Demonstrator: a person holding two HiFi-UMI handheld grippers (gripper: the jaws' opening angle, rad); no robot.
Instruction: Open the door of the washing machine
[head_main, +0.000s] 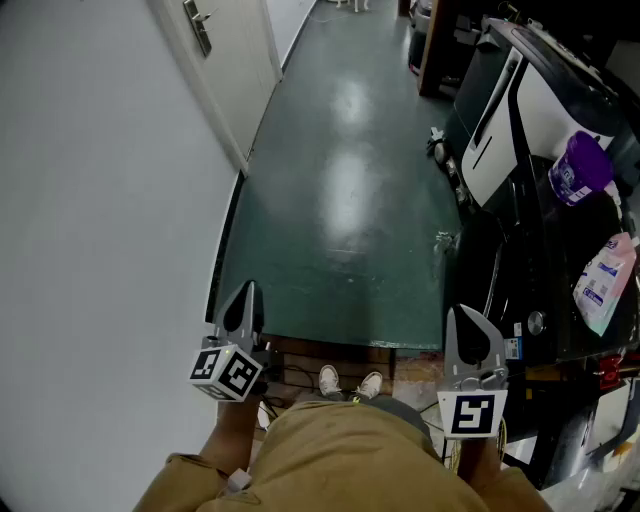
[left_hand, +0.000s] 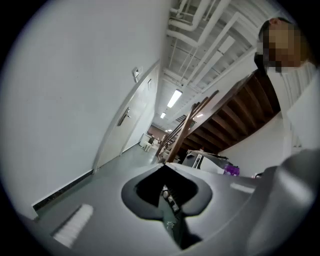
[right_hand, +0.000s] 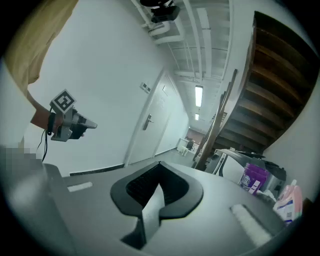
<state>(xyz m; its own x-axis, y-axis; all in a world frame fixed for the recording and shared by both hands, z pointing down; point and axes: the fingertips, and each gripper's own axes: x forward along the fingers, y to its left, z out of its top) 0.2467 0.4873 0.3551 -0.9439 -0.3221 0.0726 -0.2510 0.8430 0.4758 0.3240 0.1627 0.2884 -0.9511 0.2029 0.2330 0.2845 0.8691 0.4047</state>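
We stand in a corridor with a dark green floor (head_main: 340, 200) running ahead and a white wall (head_main: 90, 200) on the left, where a pale door (head_main: 235, 50) with a metal handle is set.

Along the right side stands the dark washing machine (head_main: 515, 285). From the head view we cannot tell which part of it is its door.

Lower in that view are our tan trousers (head_main: 330, 455).

The left gripper (head_main: 247, 300) is held near the wall, well apart from the machine. Its fingers (left_hand: 131, 192) are pressed together with nothing between them.

The right gripper (head_main: 462, 320) hangs just left of the machine, not touching it. Its fingers (right_hand: 120, 192) are likewise closed on nothing.

On the machine's top sits a purple jug (head_main: 578, 170), and nearer to us lies a pink and white pouch (head_main: 603, 282).

Our white shoes (head_main: 348, 383) show between the grippers.
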